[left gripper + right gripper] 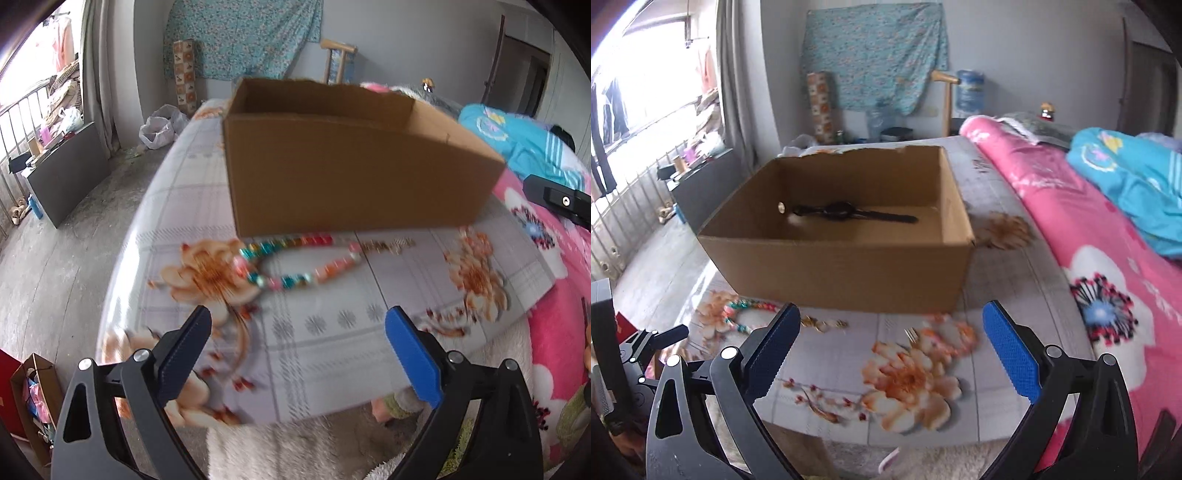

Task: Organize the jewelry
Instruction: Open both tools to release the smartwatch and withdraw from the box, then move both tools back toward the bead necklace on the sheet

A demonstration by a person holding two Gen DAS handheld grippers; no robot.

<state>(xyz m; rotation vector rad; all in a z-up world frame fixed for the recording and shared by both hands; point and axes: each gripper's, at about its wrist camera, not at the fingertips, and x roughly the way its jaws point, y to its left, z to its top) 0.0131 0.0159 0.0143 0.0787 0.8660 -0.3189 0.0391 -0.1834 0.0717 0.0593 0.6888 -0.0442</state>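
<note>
Home bedroom: bed with pink floral blanket (1108,280) on right, blue garment (1137,184) on it far right. Floral cloth (875,55) hung on far wall, water jug (969,94) under it, wooden chair back (945,96) beside the jug. Barred window (639,122) with curtain (735,74) at left, plastic bag (160,127) on bare concrete floor (55,258)

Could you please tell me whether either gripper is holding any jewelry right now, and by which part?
Nothing is held. The left gripper and right gripper are both open and empty; the beaded bracelet lies on the mat.
</note>
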